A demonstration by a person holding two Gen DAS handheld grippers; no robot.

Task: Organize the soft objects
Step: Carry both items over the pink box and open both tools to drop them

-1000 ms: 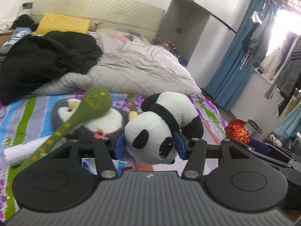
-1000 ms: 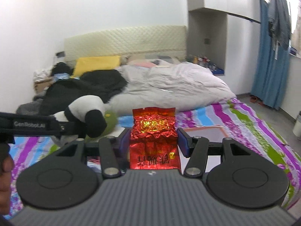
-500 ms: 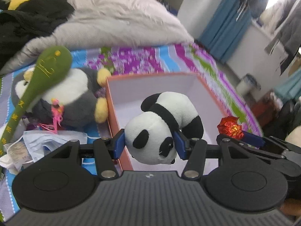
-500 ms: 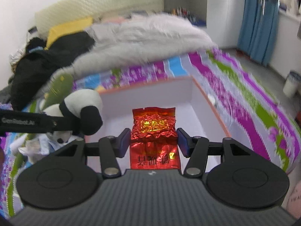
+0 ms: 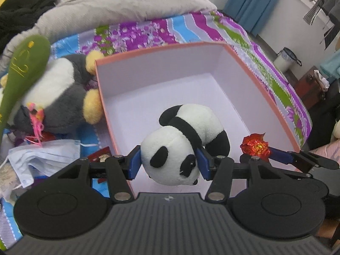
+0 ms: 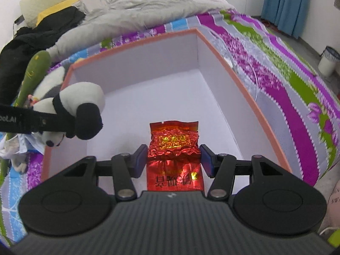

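While over the box (image 5: 265,89) — panda (image 5: 182,140) nose-down, pouch (image 6: 174,148) lengthwise between pads.

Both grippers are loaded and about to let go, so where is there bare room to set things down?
The box floor is bare from wall to wall, below the panda in the left gripper and the red foil packet in the right gripper. Left of the box it is crowded: penguin plush, green plush, face mask.
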